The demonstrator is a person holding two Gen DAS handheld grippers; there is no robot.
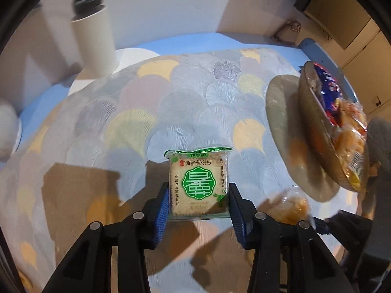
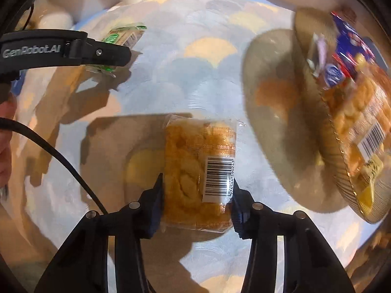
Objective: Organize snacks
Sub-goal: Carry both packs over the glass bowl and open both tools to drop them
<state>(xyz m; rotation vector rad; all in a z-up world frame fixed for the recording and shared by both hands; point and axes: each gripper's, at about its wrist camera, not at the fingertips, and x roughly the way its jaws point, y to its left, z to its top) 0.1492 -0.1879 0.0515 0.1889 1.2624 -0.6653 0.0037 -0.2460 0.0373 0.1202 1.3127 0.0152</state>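
green cracker packet (image 1: 199, 185) (left gripper (image 1: 199, 207)), bread packet (image 2: 198, 175) in right gripper (image 2: 196, 207).

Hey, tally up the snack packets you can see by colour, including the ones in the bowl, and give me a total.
Green and white cracker packet, in the left tongs: 1
Golden pastry packet, in the right tongs: 1
Golden pastry packets in the bowl: at least 1
Blue packets in the bowl: at least 1
Total: at least 4; the bowl pile is blurred.
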